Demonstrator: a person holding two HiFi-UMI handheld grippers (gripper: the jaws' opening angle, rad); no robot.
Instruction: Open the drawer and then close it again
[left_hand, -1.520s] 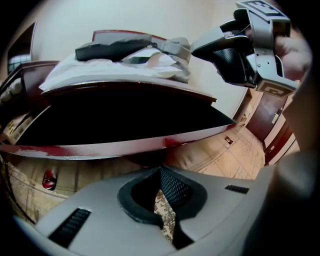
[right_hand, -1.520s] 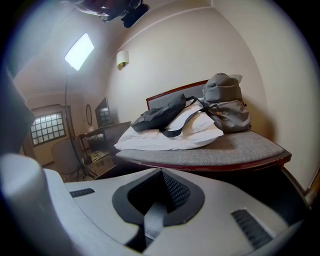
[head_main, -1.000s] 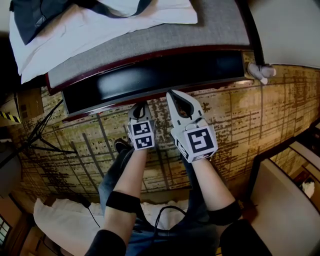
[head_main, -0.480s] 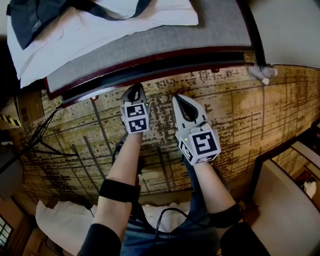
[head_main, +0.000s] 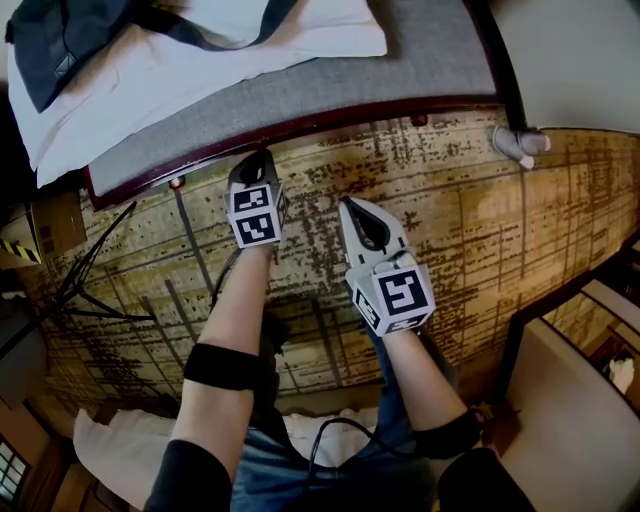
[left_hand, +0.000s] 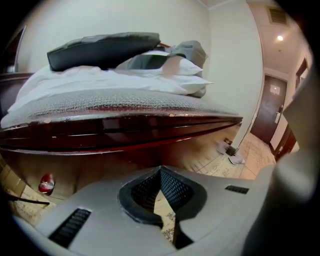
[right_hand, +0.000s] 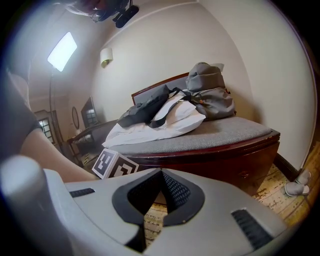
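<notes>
The drawer (head_main: 330, 122) sits in the dark red wooden base of a grey-cushioned bench, its front flush with the frame. In the left gripper view the glossy drawer front (left_hand: 125, 135) fills the middle, close ahead. My left gripper (head_main: 263, 157) is shut and empty, with its tip right at the drawer front. The right gripper (head_main: 347, 204) is also shut and empty. It hangs over the patterned floor, a short way back from the bench. From the right gripper view, the bench base (right_hand: 225, 160) stands ahead and the left gripper's marker cube (right_hand: 114, 164) shows at the left.
Pillows (head_main: 200, 50) and dark bags lie on the grey cushion (head_main: 400, 60). Pale slippers (head_main: 520, 143) rest by the bench's right corner. Black tripod legs (head_main: 80, 285) and a carton (head_main: 58, 205) are at the left, and a light armchair (head_main: 570, 400) at the right.
The drawer was open a second ago, showing its black inside. It has slid shut as my left gripper moved toward the bench. The right gripper has hardly moved.
</notes>
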